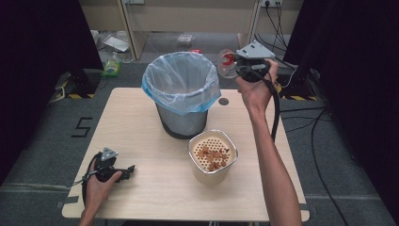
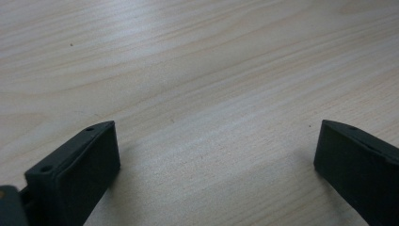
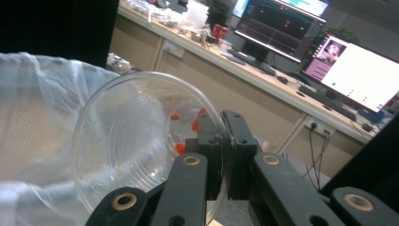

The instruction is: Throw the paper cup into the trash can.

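Observation:
A clear plastic cup with red marks is tipped on its side, its rim pinched by my right gripper. In the high view that right gripper holds the cup in the air just right of a grey bin lined with a pale blue bag. A beige container with a perforated top carrying brown bits stands in front of the bin. My left gripper rests low at the table's front left; its jaws stand wide apart over bare wood, holding nothing.
The light wooden table has a dark round hole near its back right. Cables run on the floor at the right. Desks with monitors stand beyond the table.

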Action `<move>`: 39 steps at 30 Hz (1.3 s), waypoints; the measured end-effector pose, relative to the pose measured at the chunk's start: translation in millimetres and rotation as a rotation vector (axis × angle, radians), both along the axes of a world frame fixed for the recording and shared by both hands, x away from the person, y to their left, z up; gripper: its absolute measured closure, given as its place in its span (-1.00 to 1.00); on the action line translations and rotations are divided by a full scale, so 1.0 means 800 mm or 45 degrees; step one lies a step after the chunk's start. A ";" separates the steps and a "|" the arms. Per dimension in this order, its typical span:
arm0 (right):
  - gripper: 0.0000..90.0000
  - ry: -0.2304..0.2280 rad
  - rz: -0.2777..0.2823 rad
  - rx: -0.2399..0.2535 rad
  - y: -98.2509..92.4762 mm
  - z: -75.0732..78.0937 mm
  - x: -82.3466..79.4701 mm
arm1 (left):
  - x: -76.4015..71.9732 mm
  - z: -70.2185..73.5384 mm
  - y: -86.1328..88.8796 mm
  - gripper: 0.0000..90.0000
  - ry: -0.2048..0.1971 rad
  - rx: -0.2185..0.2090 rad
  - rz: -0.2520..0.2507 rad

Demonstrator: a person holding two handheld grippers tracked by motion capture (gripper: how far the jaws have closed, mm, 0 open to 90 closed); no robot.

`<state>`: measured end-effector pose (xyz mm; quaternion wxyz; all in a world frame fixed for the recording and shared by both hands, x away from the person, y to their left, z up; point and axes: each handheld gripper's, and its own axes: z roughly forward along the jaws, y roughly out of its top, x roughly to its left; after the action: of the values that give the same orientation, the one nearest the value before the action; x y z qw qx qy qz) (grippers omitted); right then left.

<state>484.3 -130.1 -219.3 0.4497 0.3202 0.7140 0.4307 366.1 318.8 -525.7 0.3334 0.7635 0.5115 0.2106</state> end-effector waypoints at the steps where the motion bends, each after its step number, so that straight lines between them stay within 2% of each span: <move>1: 0.93 0.001 0.011 0.002 0.006 0.001 0.002 | 0.000 0.000 0.000 -1.00 0.000 0.000 0.000; 8: 0.93 0.035 0.082 -0.039 0.050 -0.005 0.016 | 0.000 0.000 0.000 -1.00 -0.001 0.001 0.000; 15: 0.90 0.111 0.138 -0.062 0.088 -0.017 0.034 | 0.000 0.000 0.000 -1.00 -0.001 0.001 0.000; 17: 0.80 0.143 0.151 -0.037 0.097 -0.022 0.040 | 0.000 0.000 0.000 -1.00 -0.001 0.001 0.000; 19: 0.60 0.168 0.141 0.003 0.105 -0.027 0.045 | 0.000 0.000 0.000 -1.00 0.000 0.001 0.000; 22: 0.53 0.174 0.135 -0.002 0.112 -0.031 0.050 | 0.000 0.000 0.000 -1.00 0.000 0.001 0.000; 27: 0.33 0.204 0.106 0.021 0.104 -0.031 0.049 | 0.000 0.000 0.000 -1.00 -0.001 0.001 0.000; 31: 0.16 0.225 0.086 0.083 0.088 -0.033 0.047 | 0.000 0.000 0.000 -1.00 -0.003 0.003 0.000; 34: 0.05 0.236 0.048 0.083 0.071 -0.035 0.043 | 0.000 0.000 0.000 -1.00 -0.003 0.002 0.001; 39: -0.05 0.246 0.021 0.140 0.037 -0.035 0.035 | 0.000 0.000 0.000 -1.00 -0.002 0.002 0.000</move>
<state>512.2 -100.6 -247.5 0.3569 0.3786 0.7320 0.4399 365.9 318.6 -525.7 0.3332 0.7634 0.5113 0.2116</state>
